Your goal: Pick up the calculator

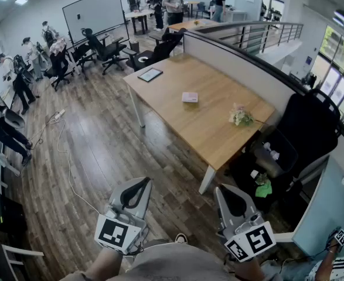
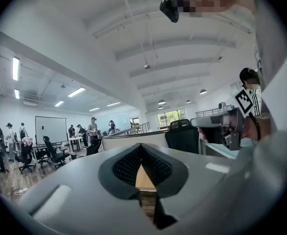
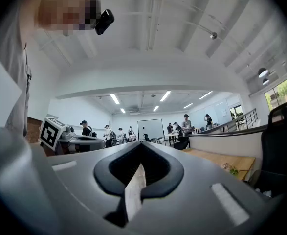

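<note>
A long wooden table (image 1: pixel 218 127) stands ahead of me. On its far end lies a dark flat slab with a pale rim (image 1: pixel 150 74), and near the middle a small white flat device (image 1: pixel 190 97); I cannot tell which is the calculator. My left gripper (image 1: pixel 143 181) and right gripper (image 1: pixel 220 189) are held level close to my body, well short of the table. Both are shut with nothing between the jaws. The left gripper (image 2: pixel 142 148) view looks along the table, with the right gripper off to its right. In the right gripper (image 3: pixel 142 146) view the table (image 3: pixel 226 159) lies to the right.
A small bunch of flowers (image 1: pixel 240 116) lies near the table's right edge. A low partition wall (image 1: pixel 242 69) runs behind the table. A black office chair (image 1: pixel 309 130) stands at the right. Several people and chairs (image 1: pixel 104 51) fill the back left. A cable (image 1: pixel 66 157) trails over the wooden floor.
</note>
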{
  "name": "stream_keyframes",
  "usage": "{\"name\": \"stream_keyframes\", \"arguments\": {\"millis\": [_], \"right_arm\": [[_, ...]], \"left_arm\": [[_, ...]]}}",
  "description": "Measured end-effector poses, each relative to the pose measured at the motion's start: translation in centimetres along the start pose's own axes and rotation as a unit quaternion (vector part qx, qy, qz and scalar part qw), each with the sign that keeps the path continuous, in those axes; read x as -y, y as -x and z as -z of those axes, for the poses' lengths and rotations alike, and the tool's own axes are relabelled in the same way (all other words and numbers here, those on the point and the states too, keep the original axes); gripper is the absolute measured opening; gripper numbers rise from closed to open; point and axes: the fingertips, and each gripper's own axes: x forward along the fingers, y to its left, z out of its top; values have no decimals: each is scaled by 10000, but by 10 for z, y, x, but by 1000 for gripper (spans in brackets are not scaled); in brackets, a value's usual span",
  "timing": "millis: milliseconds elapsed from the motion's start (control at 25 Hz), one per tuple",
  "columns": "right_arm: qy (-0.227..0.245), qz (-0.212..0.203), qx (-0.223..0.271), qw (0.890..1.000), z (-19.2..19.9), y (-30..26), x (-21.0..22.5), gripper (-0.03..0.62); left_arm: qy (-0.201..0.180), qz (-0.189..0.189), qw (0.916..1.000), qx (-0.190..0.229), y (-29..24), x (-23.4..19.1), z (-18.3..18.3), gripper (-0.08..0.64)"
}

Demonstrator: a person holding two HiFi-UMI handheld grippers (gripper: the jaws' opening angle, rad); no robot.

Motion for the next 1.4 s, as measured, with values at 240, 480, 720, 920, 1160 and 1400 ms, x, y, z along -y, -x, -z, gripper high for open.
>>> {"name": "stream_keyframes", "arguments": {"millis": [240,480,720,920,1160,1400], "right_arm": [[31,-46,-138,9999,6,3,-2,11],[14,-153,-178,9997,9,0,-4,11],[-156,-160,28,9997,7,-11,0,72],[-231,-14,-8,9997,14,-33,16,178],[-327,-20,-159,9993,23,-81,32,176],[-516,4,-360,9980,41,-147,55,176]], "left_arm": [[166,42,9999,2,5,9,-4,2],[-52,11,9999,93,4,6,-5,2],[217,3,9997,-83,-4,0,6,2],[354,31,9993,-148,-23,-13,15,2],[220,-37,9998,-4,-52,-55,21,2],[289,74,9996,9,-101,-99,30,2]]}}
